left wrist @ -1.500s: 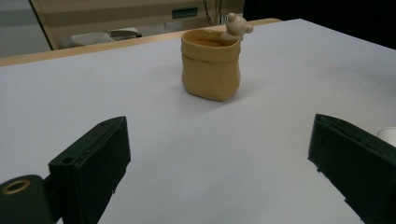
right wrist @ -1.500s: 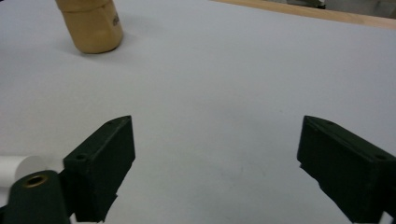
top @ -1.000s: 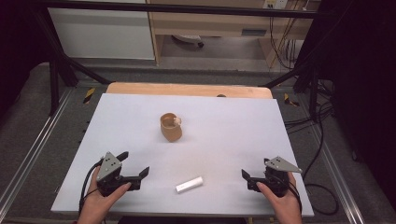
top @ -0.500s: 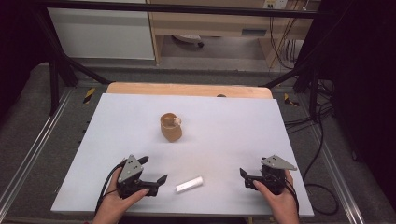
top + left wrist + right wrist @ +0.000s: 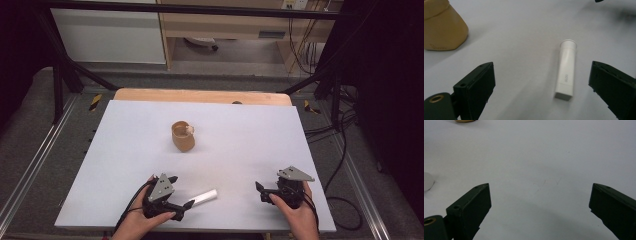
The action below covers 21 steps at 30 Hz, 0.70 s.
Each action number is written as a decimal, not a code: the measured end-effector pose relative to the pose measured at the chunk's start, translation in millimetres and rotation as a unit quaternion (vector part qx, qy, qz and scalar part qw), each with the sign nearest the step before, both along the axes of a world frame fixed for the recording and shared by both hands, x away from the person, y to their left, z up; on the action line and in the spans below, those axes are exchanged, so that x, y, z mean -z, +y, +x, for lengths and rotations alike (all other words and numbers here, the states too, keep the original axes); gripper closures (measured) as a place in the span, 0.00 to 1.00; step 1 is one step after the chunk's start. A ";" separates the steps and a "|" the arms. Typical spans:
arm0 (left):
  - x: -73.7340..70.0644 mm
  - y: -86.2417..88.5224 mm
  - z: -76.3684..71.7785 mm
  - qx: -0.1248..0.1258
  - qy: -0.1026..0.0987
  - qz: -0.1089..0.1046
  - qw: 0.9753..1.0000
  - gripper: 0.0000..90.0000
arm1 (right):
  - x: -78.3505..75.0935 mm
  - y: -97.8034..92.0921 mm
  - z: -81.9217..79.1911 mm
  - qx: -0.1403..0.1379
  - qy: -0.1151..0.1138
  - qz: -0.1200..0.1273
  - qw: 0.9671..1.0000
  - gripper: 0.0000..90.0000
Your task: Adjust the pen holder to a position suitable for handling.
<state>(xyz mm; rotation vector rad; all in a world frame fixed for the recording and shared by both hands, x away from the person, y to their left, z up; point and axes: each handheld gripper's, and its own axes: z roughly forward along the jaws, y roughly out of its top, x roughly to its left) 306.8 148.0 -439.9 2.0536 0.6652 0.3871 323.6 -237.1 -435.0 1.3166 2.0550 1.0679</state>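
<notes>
A short white tube [image 5: 205,197] lies on the white table top near the front edge; in the left gripper view the tube [image 5: 566,72] rests between the spread jaws, nearer the right one and untouched. My left gripper [image 5: 182,191] is open, just left of the tube. A tan cup [image 5: 182,136] with something pale inside stands mid-table, and the cup [image 5: 441,27] appears at the upper left in the left gripper view. My right gripper [image 5: 260,192] is open at the front right, holding nothing; its jaws [image 5: 539,187] frame bare table, with the tube's end [image 5: 427,181] at the left edge.
The white table top [image 5: 250,135] sits on a wooden board [image 5: 200,96] that shows along its far edge. Black frame legs, rails and cables flank the table. Cabinets stand beyond the far edge.
My left gripper has moved right along the front edge until its open jaws straddle the white tube. The right gripper has barely shifted.
</notes>
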 end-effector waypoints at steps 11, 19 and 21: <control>8.9 -4.9 0.9 0.015 0.013 0.026 0.999 0.14 | 0.9 1.2 0.0 -0.002 0.006 -0.003 1.000 0.05; 12.6 -10.4 -0.8 0.030 0.018 0.038 0.999 0.21 | 1.1 2.8 -0.2 -0.007 0.005 -0.007 1.000 0.05; 13.4 -11.9 -1.2 0.034 0.020 0.040 0.998 0.24 | 1.1 3.5 -0.4 -0.007 0.005 -0.007 1.000 0.05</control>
